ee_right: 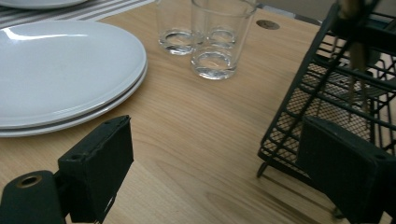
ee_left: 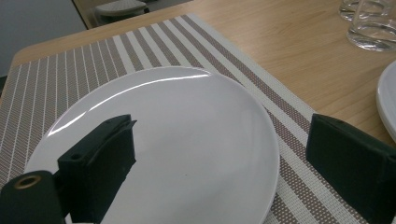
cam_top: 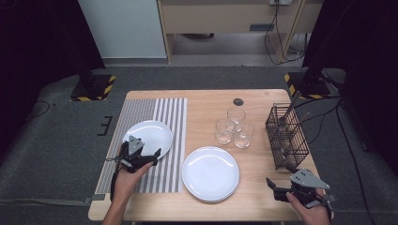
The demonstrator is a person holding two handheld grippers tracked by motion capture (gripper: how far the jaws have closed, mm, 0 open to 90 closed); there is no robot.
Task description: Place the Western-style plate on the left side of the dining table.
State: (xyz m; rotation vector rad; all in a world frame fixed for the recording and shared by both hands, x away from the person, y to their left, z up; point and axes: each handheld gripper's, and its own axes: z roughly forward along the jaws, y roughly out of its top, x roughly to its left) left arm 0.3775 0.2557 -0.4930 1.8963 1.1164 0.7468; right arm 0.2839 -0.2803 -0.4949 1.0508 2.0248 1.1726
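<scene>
A white plate (cam_top: 149, 134) (ee_left: 187, 135) lies on a striped placemat (cam_top: 164, 112) (ee_left: 140, 42) at the table's left. My left gripper (cam_top: 143, 151) (ee_left: 224, 163) is open at the plate's near right edge, one jaw over the plate and the other over the mat, with nothing held. A stack of two white plates (cam_top: 210, 173) (ee_right: 60, 70) sits at the front centre. My right gripper (cam_top: 280, 176) (ee_right: 219, 172) is open and empty low over bare wood, between the stack and a black wire basket (cam_top: 287, 136) (ee_right: 345, 93).
Three clear glasses (cam_top: 233, 127) (ee_right: 215, 42) stand grouped behind the stacked plates. The wire basket holds upright cutlery (cam_top: 287, 112). A round dark cap (cam_top: 238, 101) sits in the tabletop at the back. Bare wood lies between the stack and the basket.
</scene>
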